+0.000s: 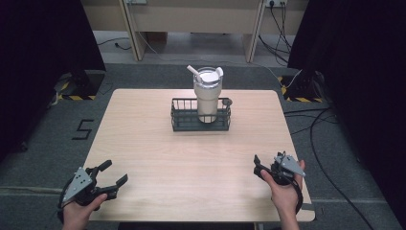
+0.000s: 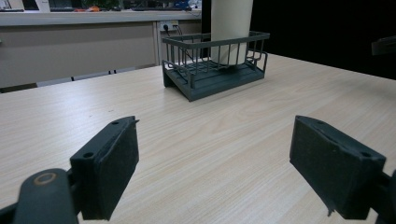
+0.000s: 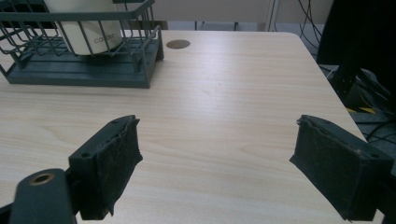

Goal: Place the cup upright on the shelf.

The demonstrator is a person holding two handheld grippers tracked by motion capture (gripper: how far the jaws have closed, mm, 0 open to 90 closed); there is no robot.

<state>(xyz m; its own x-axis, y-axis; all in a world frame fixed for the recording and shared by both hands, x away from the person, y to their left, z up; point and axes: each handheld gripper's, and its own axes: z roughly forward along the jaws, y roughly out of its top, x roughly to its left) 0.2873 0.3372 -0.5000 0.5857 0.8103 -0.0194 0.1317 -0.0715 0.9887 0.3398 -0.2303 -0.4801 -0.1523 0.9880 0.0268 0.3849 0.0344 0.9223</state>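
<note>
High view: left gripper (image 1: 111, 174) sits at the lower left of the frame, jaws spread, nothing between them. Right gripper (image 1: 261, 165) waits at the lower right, also released and empty. Bare table (image 1: 191, 158) lies between. Farther up, centre frame, the cup (image 1: 208, 96) stands upright inside the wire basket (image 1: 201, 120).

My cream tumbler (image 1: 208, 98) stands upright inside the dark wire basket (image 1: 182, 120), toward its right end, white lid and straw on top. The basket sits at the worktop's (image 1: 191, 167) far middle, well apart from me.
</note>
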